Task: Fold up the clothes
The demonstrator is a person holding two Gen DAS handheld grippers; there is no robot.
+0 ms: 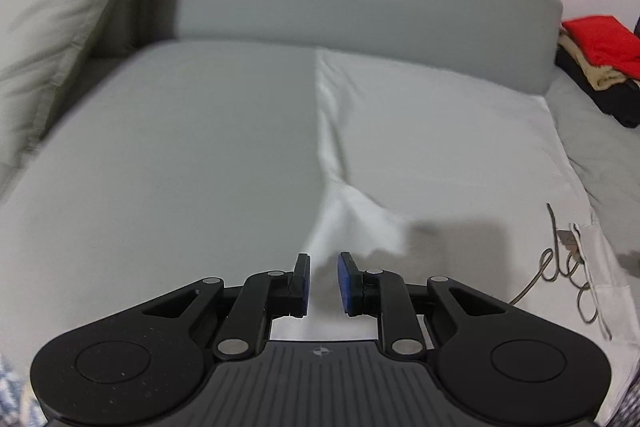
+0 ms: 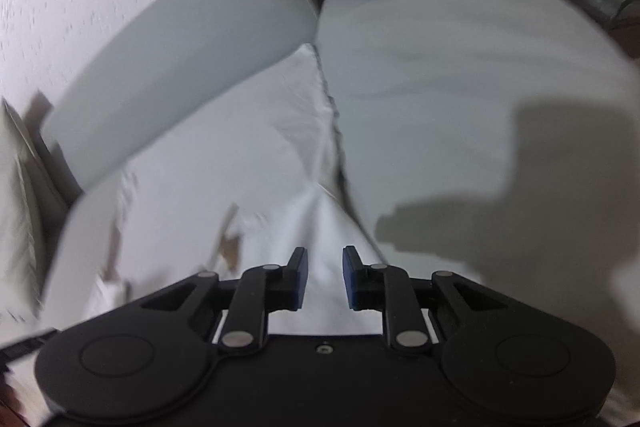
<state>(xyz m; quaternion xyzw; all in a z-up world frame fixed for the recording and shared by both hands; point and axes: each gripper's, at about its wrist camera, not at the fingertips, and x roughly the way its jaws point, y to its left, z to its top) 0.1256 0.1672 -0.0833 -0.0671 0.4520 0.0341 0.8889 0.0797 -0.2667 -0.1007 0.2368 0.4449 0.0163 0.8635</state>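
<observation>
White cloth (image 1: 440, 147) lies spread on the grey bed (image 1: 180, 147), with one bunched edge rising between the pads of the left hand-held gripper (image 1: 323, 283), whose jaws stand slightly apart with the fabric seemingly pinched between them. The right hand-held gripper (image 2: 325, 277) likewise holds a raised fold of the same cloth in its narrow gap. Red, tan and black clothes (image 1: 600, 63) sit piled at the bed's far corner.

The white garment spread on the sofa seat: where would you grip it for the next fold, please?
Probably along the white garment's near edge, where a bunched ridge already stands proud of the seat. Come from the front, the left gripper pointing down at it, so the pads straddle the raised fabric.
</observation>
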